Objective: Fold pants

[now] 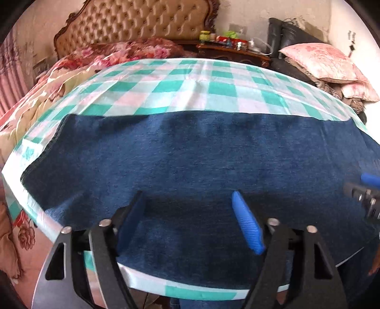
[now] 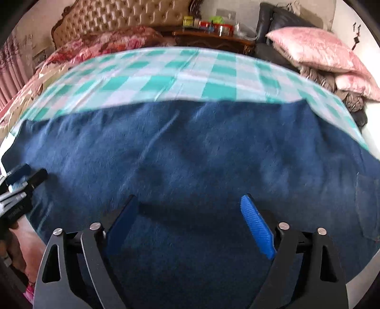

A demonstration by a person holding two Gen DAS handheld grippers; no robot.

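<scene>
The dark blue pants (image 1: 190, 152) lie spread flat across a counter covered with a teal-and-white checked cloth (image 1: 166, 88), taking up the near half of it so that the checks show only along the far side and at the left end. In the left wrist view the denim's left edge (image 1: 40, 161) runs at a slant near the counter's left corner, and the near edge of the fabric reaches close to the counter's front rim. The left hand-held gripper (image 1: 188, 204) hangs just above the pants near that front rim, tilted downward, its jaws spread wide and nothing caught between them; the ribbed blue pad (image 1: 248, 225) on one finger faces bare denim. The right hand-held gripper (image 2: 190, 209) stands the same way further along the pants, jaws released and wide apart over the cloth, gripping nothing, with soft creases (image 2: 166, 128) in the denim ahead of it and what looks like a pocket seam (image 2: 365, 204) off to the right. Each gripper shows at the edge of the other's view, so they sit side by side, apart from each other. Beyond the counter there is a bed with a tufted tan headboard (image 1: 142, 21) and a floral quilt (image 1: 118, 52), a dark wooden nightstand (image 1: 232, 51) crowded with small items, and a pink pillow (image 1: 325, 61) propped on a heap at the right.
</scene>
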